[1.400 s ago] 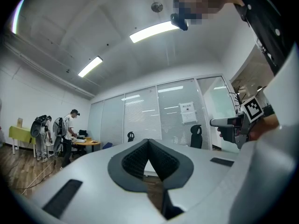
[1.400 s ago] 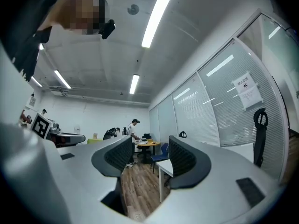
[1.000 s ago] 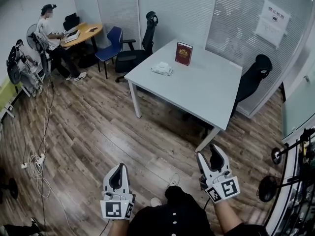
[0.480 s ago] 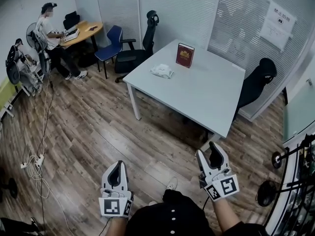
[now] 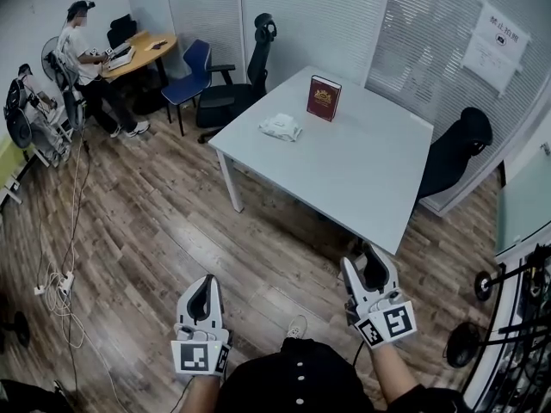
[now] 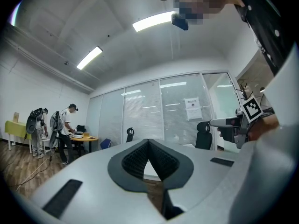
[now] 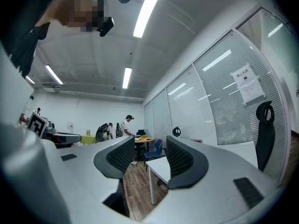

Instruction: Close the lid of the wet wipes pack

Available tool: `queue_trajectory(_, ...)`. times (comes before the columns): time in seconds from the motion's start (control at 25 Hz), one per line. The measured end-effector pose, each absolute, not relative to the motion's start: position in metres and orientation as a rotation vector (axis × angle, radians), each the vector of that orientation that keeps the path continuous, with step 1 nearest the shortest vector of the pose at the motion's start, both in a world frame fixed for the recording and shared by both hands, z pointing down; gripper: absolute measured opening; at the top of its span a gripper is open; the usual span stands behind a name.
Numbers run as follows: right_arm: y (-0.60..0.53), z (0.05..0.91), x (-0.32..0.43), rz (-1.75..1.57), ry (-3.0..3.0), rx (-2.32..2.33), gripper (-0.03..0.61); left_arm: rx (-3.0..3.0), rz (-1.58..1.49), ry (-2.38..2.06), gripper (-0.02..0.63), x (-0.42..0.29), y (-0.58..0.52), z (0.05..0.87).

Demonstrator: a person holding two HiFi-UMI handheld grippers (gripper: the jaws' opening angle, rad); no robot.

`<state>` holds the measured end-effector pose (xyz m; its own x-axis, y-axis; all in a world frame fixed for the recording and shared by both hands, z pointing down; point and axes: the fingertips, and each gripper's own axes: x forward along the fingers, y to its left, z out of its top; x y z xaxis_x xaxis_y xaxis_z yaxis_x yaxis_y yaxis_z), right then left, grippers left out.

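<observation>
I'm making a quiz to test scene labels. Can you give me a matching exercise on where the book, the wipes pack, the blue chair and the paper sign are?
Things:
1. book
2. wipes pack
3. blue chair
4. paper sign

Places:
A. on the wall with blinds
B. standing upright on the white table
C. beside the wooden desk
D. lying flat on the white table

Pairs: 1-B, 2-D, 3-C, 4-A

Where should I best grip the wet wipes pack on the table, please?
Probably from above, jaws pinching its two sides: the wet wipes pack lies low and flat on the table, and the upright red book stands beside it.
</observation>
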<state>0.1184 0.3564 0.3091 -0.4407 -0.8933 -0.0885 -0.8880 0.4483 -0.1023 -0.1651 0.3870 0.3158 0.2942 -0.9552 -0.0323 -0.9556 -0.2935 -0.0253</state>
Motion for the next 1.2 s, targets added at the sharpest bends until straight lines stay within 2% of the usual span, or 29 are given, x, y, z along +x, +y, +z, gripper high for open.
queue_trajectory(1.2,0.227,0.320,0.164,-0.085,2.629,-1.458,0.212,-2.419,-0.008,1.946,0.014,-0.107,0.279,0.320)
